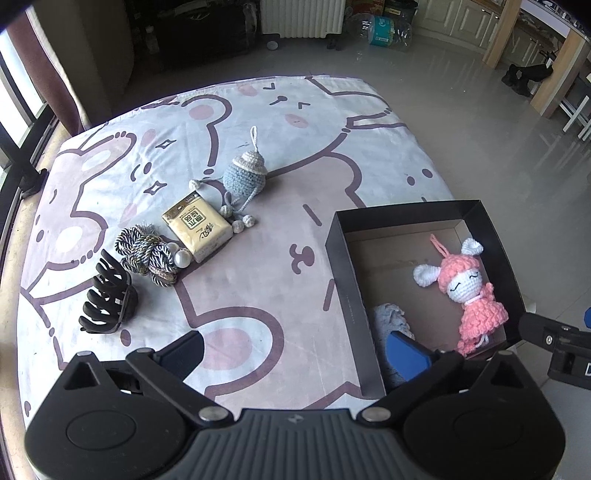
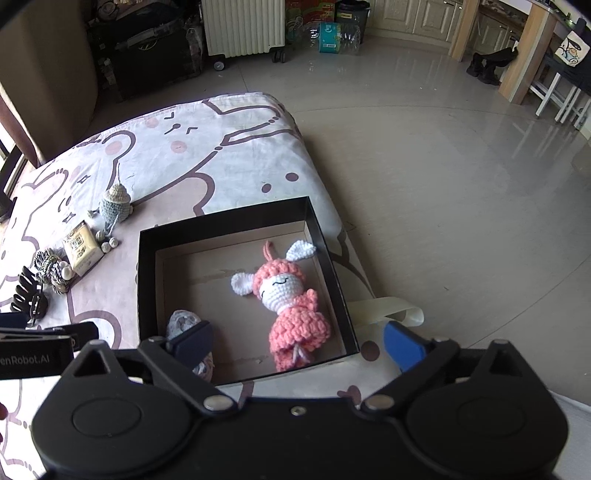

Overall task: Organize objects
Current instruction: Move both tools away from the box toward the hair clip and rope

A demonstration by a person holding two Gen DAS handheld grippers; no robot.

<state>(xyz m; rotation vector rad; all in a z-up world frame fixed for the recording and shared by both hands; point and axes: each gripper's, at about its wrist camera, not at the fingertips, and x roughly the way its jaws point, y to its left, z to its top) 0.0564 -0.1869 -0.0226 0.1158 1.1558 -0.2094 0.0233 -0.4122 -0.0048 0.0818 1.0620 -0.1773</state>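
A pink crochet doll lies on its back inside the black box. A grey knitted piece sits in the box's near-left corner. Left of the box lie a blue crochet doll, tissue pack, braided cord and black hair claw.

A home: cartoon-print sheet, wheeled radiator, cream cabinets, glossy tiled floor.

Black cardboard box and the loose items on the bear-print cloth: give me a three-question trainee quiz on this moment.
1. True or false: the pink crocheted doll lies inside the black cardboard box.
2. Which lies nearest the black plastic claw hair clip? A) yellow tissue packet B) striped twisted-cord hair tie with pearls C) blue-grey crocheted egg charm
3. Fill in: both the left hand-held gripper and the right hand-held gripper are ____, gripping nothing.

Key: 1 true; 2 B; 3 open.
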